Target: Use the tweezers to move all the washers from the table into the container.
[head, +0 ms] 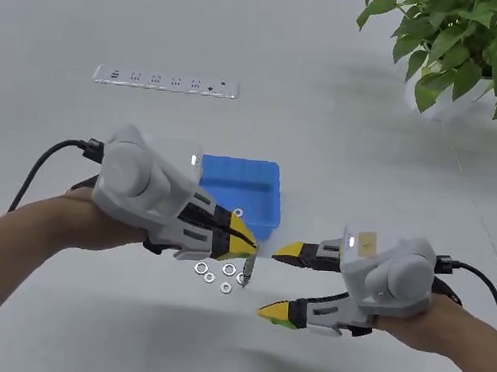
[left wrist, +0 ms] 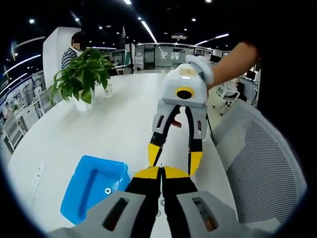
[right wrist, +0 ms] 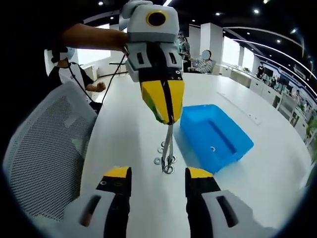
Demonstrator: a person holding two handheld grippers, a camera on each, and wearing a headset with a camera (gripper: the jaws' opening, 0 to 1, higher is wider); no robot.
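Several small metal washers [head: 228, 270] lie on the white table just in front of the blue container [head: 262, 177], which holds one washer [head: 238, 211]. My left gripper [head: 243, 243] is shut on thin metal tweezers [head: 247, 270] that point down, their tips at a washer [right wrist: 168, 169] in the cluster. In the right gripper view the left gripper [right wrist: 167, 119] hangs above the tweezers [right wrist: 169, 144], beside the container [right wrist: 233, 134]. My right gripper [head: 278, 281] is open with nothing between its jaws, to the right of the washers and facing the left one. It appears again, the right gripper [left wrist: 174, 157], in the left gripper view.
A white power strip [head: 166, 81] lies at the back left of the table. A potted plant [head: 459, 47] stands at the back right. A mesh chair [right wrist: 44, 158] sits off the table's near side. People are seated in the background.
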